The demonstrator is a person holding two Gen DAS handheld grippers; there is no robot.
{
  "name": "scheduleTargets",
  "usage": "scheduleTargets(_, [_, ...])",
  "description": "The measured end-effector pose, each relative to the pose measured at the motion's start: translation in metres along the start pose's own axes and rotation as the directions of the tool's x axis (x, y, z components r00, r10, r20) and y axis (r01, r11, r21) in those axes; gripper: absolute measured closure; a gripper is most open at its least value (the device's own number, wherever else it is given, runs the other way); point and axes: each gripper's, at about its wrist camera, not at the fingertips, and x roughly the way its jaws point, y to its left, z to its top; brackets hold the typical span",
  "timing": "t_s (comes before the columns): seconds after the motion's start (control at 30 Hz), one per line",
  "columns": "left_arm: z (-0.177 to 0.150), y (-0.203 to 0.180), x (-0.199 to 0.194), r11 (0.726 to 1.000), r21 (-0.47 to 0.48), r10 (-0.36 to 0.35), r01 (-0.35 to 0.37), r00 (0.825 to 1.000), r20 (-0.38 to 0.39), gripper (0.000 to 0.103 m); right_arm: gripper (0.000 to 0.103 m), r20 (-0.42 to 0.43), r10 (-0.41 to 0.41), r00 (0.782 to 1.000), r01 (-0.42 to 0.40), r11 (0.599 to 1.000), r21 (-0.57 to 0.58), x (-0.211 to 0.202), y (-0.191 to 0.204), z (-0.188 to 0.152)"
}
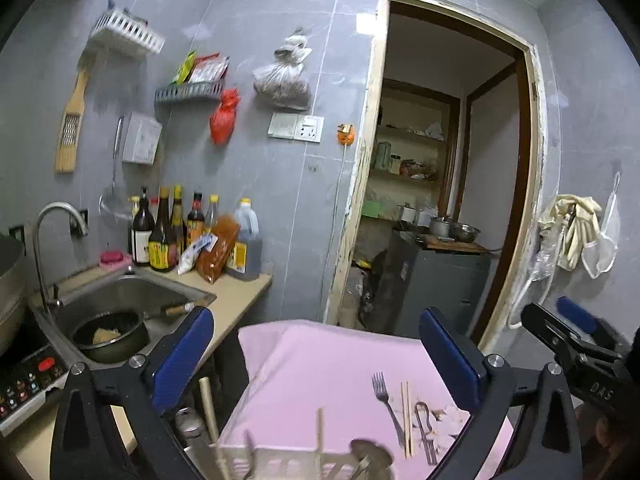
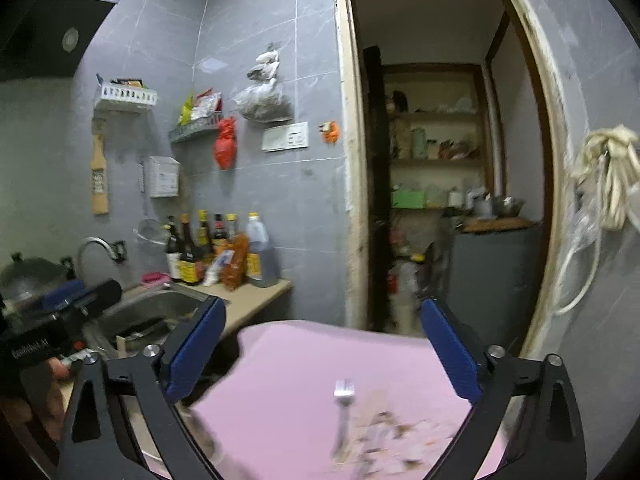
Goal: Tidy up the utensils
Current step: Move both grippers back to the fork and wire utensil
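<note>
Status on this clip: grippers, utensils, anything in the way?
Left hand-held gripper and right hand-held gripper open, empty. Fork, chopsticks loose on pink table. Nothing blocking.

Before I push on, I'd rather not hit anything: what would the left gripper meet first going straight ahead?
Probably nothing close: the left gripper is open, above the pink table; past its far edge lies the doorway. Depth is unclear.

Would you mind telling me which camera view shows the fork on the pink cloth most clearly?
The left wrist view shows the fork best: its tines and handle are sharp as it lies on the pink cloth beside the chopsticks. The right wrist view shows the same fork only as a motion-blurred streak, tines barely readable.
</note>
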Motion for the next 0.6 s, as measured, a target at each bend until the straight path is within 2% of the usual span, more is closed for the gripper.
scheduleTargets(0.2, [-0.01,-0.045,0.023,0.998,0.052,0.039,-0.038,0.999,-0.018,0.0,0.001,-0.014,-0.034,0.999,0.032,0.997,-0.076,0.012,-0.04,0.002])
scheduleTargets(0.3, [-0.017,-0.065,0.037,0.998,0.058,0.035,-0.032,0.998,-0.043,0.0,0.001,-0.036,-0.039,0.999,0.036,0.995,-0.088,0.022,-0.064,-0.002])
scheduleTargets(0.6, [-0.037,-0.116,0.091,0.997,0.069,0.051,-0.044,0.994,-0.098,0.0,0.001,-0.123,-0.034,0.992,0.024,0.996,-0.08,0.072,-0.125,-0.038])
